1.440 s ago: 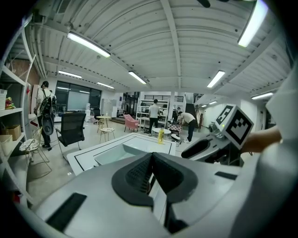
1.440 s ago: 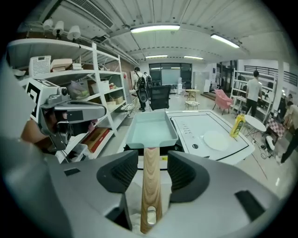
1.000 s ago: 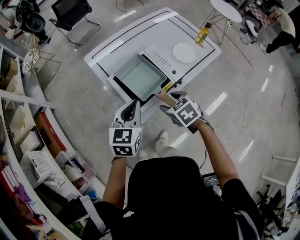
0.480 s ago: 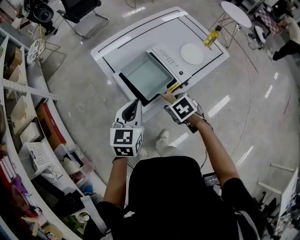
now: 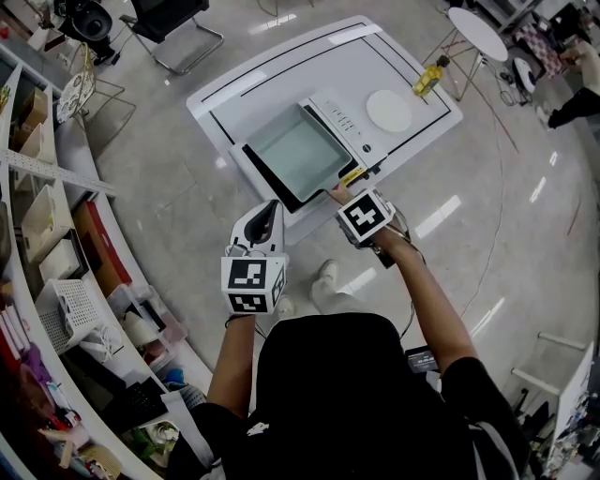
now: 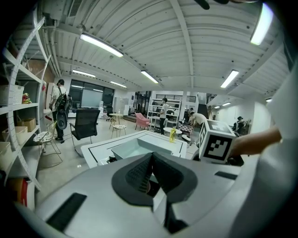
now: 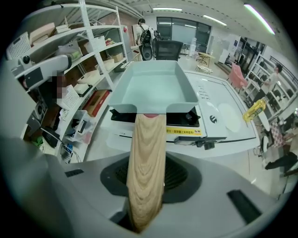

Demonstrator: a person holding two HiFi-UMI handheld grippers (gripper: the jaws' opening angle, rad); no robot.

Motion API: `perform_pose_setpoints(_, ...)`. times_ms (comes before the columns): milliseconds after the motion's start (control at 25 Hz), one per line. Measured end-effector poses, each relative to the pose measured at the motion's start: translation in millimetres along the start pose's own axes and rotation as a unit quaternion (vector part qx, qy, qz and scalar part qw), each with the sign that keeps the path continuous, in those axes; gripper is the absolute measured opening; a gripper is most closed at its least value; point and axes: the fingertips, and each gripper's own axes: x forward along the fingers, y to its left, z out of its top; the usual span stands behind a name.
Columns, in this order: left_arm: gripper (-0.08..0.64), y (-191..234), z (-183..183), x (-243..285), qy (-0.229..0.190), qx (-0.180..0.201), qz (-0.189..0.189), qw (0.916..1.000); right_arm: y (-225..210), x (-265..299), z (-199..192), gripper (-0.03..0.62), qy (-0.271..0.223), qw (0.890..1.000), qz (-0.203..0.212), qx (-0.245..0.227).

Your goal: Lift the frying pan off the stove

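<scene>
A square pale green frying pan (image 5: 295, 150) sits on a black stove (image 5: 255, 178) at the near end of a white table (image 5: 216, 103). Its wooden handle (image 5: 336, 193) points toward me. My right gripper (image 5: 345, 199) is around that handle and its jaws are closing. In the right gripper view the handle (image 7: 146, 158) runs between the pads of the right gripper (image 7: 151, 175), with the pan (image 7: 156, 90) straight ahead. My left gripper (image 5: 267, 212) is shut and empty, short of the table's edge. In the left gripper view the pads of the left gripper (image 6: 150, 174) meet.
Beside the stove lie a white control panel (image 5: 345, 122), a round white plate (image 5: 387, 110) and a yellow bottle (image 5: 429, 77). Shelving with boxes (image 5: 56, 244) lines the left side. A black chair (image 5: 178, 19) and a small round table (image 5: 478, 21) stand beyond.
My right gripper has slid forward along the wooden handle toward the pan. The left gripper has stayed in place, and the pan has not moved on the stove.
</scene>
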Motion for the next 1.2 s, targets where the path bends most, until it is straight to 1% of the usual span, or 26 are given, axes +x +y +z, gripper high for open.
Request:
perform_pose_setpoints(200, 0.011, 0, 0, 0, 0.000, 0.001, 0.000, 1.0000, 7, 2, 4, 0.063, -0.012, 1.000, 0.013, -0.016)
perform_pose_setpoints(360, 0.011, 2, 1, -3, 0.000, 0.003, 0.001, 1.0000, 11, 2, 16, 0.058, -0.040, 0.999, 0.019, -0.028)
perform_pose_setpoints(480, 0.012, 3, 1, -4, 0.000, 0.003, 0.001, 1.0000, 11, 4, 7, 0.055, -0.025, 0.999, 0.022, -0.013)
perform_pose_setpoints(640, 0.011, 2, 2, -7, -0.001, 0.006, 0.000, 1.0000, 23, 7, 3, 0.054, -0.025, 0.999, 0.048, 0.004)
perform_pose_setpoints(720, 0.012, 2, 1, -9, 0.000, 0.007, -0.001, 1.0000, 25, 7, 3, 0.054, -0.025, 0.999, 0.048, 0.004)
perform_pose_setpoints(960, 0.011, 3, 0, -13, 0.001, 0.009, -0.001, 1.0000, 15, 6, -1, 0.054, -0.019, 0.999, 0.026, 0.000)
perform_pose_setpoints(1080, 0.011, 4, 1, -16, -0.001, 0.010, 0.000, 1.0000, 32, 7, 9, 0.054, -0.040, 0.997, 0.066, 0.008)
perform_pose_setpoints(1120, 0.011, 5, 2, -17, -0.002, 0.010, 0.000, 0.9999, 35, 7, 10, 0.052, -0.044, 0.996, 0.072, 0.010)
perform_pose_setpoints(1200, 0.011, 5, 3, -19, -0.004, 0.011, 0.000, 0.9999, 35, 6, 8, 0.052, -0.041, 0.997, 0.063, 0.015)
